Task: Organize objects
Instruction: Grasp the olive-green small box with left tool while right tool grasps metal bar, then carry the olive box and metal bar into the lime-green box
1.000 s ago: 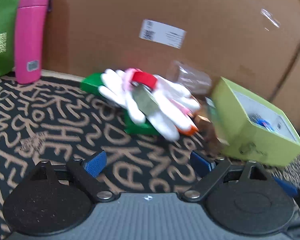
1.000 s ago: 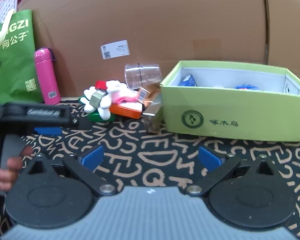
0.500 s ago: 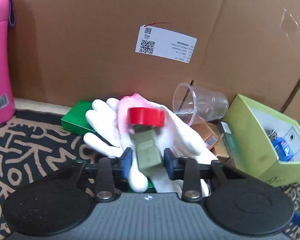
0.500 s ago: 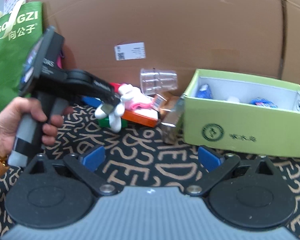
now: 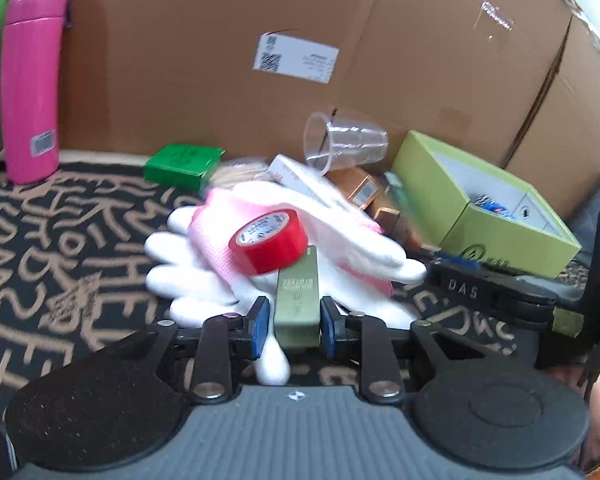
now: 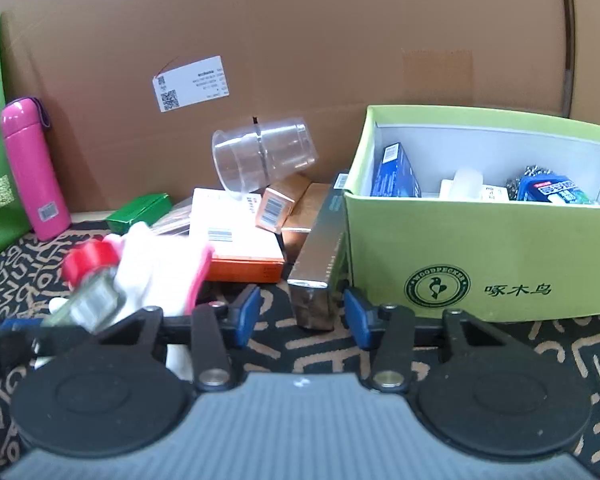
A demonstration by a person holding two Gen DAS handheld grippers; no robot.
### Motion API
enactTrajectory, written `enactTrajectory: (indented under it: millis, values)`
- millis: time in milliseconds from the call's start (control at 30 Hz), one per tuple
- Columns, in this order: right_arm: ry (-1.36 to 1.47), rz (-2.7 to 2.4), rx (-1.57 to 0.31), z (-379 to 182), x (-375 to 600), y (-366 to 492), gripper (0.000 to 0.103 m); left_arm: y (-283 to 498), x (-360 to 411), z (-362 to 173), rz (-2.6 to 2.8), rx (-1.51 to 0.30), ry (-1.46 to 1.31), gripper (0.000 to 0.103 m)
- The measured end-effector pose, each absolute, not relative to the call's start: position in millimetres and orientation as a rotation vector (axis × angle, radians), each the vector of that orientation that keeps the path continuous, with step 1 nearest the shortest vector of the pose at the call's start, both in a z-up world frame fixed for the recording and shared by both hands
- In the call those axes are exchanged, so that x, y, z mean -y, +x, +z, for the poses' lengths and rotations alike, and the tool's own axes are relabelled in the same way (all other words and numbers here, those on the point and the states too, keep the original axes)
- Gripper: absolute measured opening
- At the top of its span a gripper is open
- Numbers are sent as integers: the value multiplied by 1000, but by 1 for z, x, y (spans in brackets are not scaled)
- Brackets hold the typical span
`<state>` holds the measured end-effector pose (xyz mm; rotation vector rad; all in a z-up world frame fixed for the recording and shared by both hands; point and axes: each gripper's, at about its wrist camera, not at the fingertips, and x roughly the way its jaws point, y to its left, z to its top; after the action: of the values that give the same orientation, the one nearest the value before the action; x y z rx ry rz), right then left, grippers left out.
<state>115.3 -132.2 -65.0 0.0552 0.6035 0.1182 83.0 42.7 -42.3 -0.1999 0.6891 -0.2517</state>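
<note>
The left gripper [image 5: 293, 328] is clamped on a slim olive-green box [image 5: 297, 300], its blue pads pressing the box's two long sides; a second ago those jaws stood wide over the bare patterned mat [image 5: 60, 248], and by half a second ago they had already shut on the box. Since then the box has come away from the pile, and the red roll of tape [image 5: 269, 241] that sat flat on top of it now leans tilted against its far end. The white and pink gloves [image 5: 220, 264] lie under and around the box, blurred with movement, and whether they are lifted along with it cannot be told. The dark green box [image 5: 182, 165] that was hidden beneath the gloves now lies exposed near the cardboard wall [image 5: 180, 60], beside the upright pink flask [image 5: 30, 80]. The right gripper [image 6: 303, 316] has just been closing: its jaws, wide open in both earlier views, now stand narrowed on either side of the near end of a long bronze metallic box [image 6: 320, 272], with a small gap visible at each pad, so it grasps nothing. That bronze box leans against the corner of the lime-green shoebox [image 6: 480, 256], which holds a blue carton, a steel scourer and other packets. A clear plastic cup [image 6: 262, 154] lies tipped on its side on the copper-coloured cartons [image 6: 284, 200] behind the orange-edged flat box [image 6: 236, 240].
</note>
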Motion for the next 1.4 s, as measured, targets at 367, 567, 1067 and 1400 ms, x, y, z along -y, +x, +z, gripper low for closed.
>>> enactTrajectory:
  millis: [367,567,1067,1400]
  values:
    - [65,155,-611,-60,139,102,25,72,-42,-38,-209,-655,-198,50]
    - [58,164,-614,-60,140,100,25,86,-31,-44,-232,-687,-152,26]
    - [-2,342,-742,-34,168,-17,40,12,-26,-39,-301,-739,-97,34]
    - [9,327,-678,-35,167,12,51,20,-3,-42,-313,-733,10,34]
